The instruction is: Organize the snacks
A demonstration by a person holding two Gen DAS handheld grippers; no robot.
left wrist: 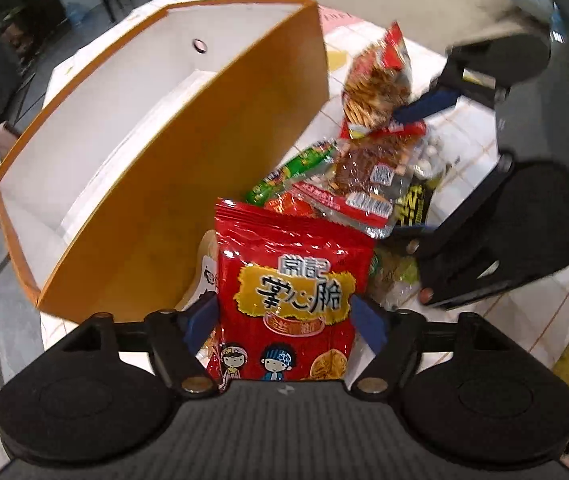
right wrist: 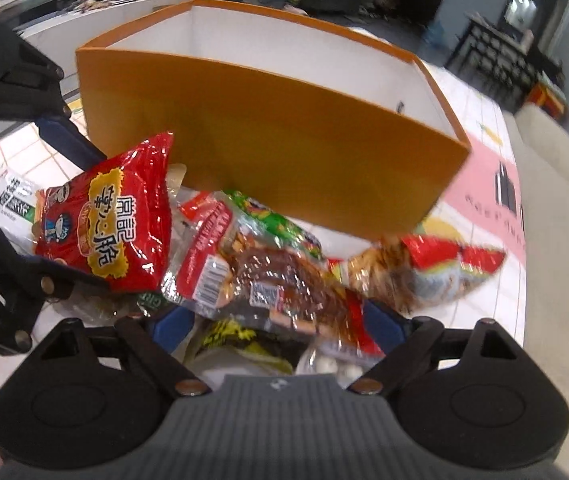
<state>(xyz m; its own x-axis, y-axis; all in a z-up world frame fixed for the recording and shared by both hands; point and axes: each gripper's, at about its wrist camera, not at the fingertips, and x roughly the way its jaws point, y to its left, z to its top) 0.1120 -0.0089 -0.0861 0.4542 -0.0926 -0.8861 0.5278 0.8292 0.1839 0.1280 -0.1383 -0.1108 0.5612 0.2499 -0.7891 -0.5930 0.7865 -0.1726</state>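
My left gripper [left wrist: 284, 320] is shut on a red snack bag with yellow Chinese lettering [left wrist: 284, 292] and holds it upright beside the orange box [left wrist: 188, 184]; the bag also shows in the right wrist view [right wrist: 112, 216]. My right gripper [right wrist: 280, 320] is shut on a clear red-edged packet of brown snacks [right wrist: 284, 280]; a similar packet of stick snacks [left wrist: 378, 84] hangs with it and is blurred. The box [right wrist: 268, 160] is white inside and I see nothing in it. A pile of snack packets [left wrist: 324, 188] lies on the table between the grippers.
The table [left wrist: 472, 148] has a white tiled cloth with a pink patch [right wrist: 492, 184]. A beige sofa [right wrist: 560, 240] runs along the table's side. A green packet [right wrist: 280, 220] and a black-and-yellow packet [right wrist: 232, 336] lie in the pile. A white packet [right wrist: 8, 200] lies behind the red bag.
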